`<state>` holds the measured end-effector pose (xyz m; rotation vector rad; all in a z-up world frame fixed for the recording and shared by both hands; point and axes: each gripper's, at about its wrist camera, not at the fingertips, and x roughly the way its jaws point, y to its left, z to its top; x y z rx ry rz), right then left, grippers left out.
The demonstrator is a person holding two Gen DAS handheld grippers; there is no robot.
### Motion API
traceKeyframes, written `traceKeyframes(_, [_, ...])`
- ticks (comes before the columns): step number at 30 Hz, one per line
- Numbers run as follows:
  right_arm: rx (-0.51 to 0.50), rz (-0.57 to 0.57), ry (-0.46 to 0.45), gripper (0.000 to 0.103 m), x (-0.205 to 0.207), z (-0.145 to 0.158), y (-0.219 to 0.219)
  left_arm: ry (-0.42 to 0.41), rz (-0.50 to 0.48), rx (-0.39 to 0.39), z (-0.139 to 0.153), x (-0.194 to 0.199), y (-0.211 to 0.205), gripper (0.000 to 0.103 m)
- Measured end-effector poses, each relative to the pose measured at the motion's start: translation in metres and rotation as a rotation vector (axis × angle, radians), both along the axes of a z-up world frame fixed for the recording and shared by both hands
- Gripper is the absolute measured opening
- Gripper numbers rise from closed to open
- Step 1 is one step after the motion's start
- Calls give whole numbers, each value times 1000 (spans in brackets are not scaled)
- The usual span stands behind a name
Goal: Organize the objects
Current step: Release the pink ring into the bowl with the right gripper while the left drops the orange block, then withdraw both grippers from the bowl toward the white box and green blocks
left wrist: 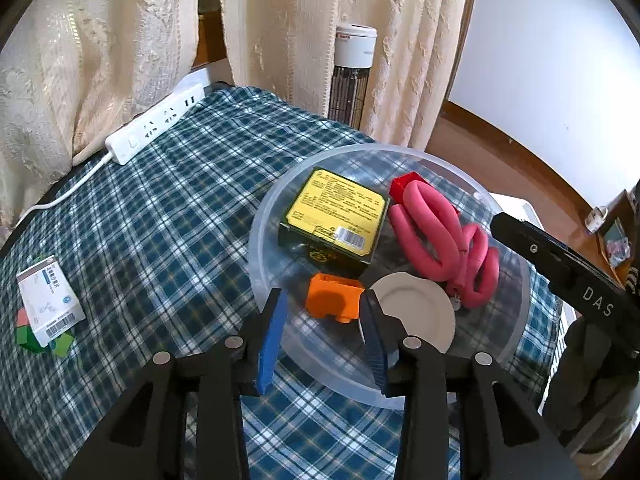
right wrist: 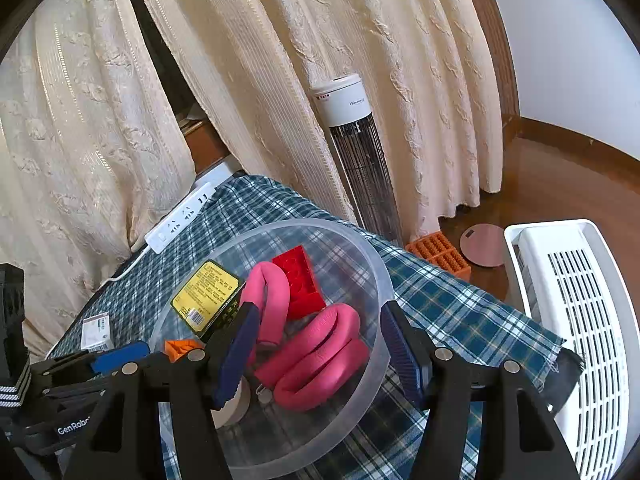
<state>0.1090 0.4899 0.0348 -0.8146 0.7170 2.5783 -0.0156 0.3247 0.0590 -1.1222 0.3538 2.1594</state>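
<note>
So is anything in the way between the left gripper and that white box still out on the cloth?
Nothing visible is. The left gripper hangs open over the clear bowl's near rim, and only bare checked cloth lies between there and the white box, which rests partly on green and red blocks.

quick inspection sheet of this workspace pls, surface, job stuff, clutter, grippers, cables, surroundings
surface: plaid cloth covering the table
job's things: clear bowl holds a yellow-label box, pink foam loops, red brick, orange block, white disc
clutter: medicine box resting on green and red blocks, outside the bowl
grippers: left gripper open over the orange block; right gripper open over the bowl
cables: power strip, white cord trailing left
surroundings: curtains, tower heater, white appliance
</note>
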Motion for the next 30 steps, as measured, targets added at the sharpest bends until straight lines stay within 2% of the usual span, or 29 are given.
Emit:
traceKeyframes(7, [-4, -2, 2, 71, 1, 1, -1, 13, 25, -6, 1, 1, -12, 45])
traceKeyframes(9, [-1, -3, 3, 71, 2, 2, -3, 11, 35, -10, 1, 2, -15, 58])
traceKeyframes(11, [3, -1, 3, 71, 2, 4, -6, 6, 52, -16, 1, 2, -19, 63])
traceKeyframes(21, [9, 15, -2, 74, 1, 7, -22, -13, 112, -23, -3, -3, -41, 65])
traceKeyframes(30, [16, 48, -2, 76, -8, 13, -41, -29, 163, 4, -2, -11, -69, 67])
